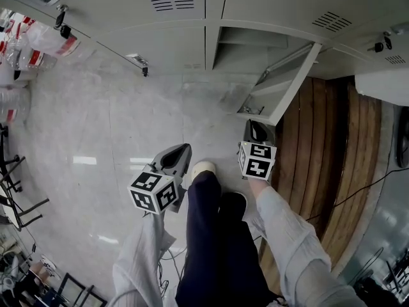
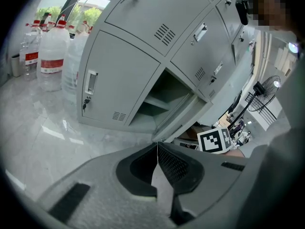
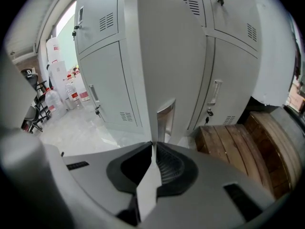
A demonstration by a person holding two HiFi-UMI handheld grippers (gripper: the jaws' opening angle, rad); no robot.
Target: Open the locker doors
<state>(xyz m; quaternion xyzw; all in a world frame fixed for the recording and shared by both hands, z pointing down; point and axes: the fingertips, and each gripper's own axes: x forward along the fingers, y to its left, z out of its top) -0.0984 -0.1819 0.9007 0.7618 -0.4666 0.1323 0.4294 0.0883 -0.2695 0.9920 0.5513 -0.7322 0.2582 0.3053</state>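
Bank of grey lockers (image 1: 179, 18) along the far wall. One bottom door is swung out, the rest look closed.

- Open door (image 1: 281, 85): hinged on its right side and standing out at an angle over the pale floor (image 1: 115, 126). The compartment (image 1: 246, 40) behind it is exposed, with a shelf visible inside.
- Right gripper (image 3: 152, 146): at the free edge of that open door, pointing down at it. Jaws are narrowed to a thin slit. In the right gripper view the door's edge runs straight into the slit, so this reads as pinched on the sheet-metal edge. The door's recessed handle (image 3: 165, 120) sits just above the jaw tips.
- Left gripper (image 2: 157, 146): hanging over bare floor to the left of the open door, well apart from it. Jaw tips are together with nothing between them. It faces the open compartment and the closed bottom door (image 2: 112, 82) to its left, which has a key (image 2: 85, 103) hanging in the lock.
- Person: standing right behind both grippers, with a dark trouser leg (image 1: 204, 235) and light shoe (image 1: 203, 169) between them.
- Surroundings: wooden planking (image 1: 326, 158) on the floor to the right of the open door, and large water bottles (image 2: 50, 56) by the left end of the lockers.
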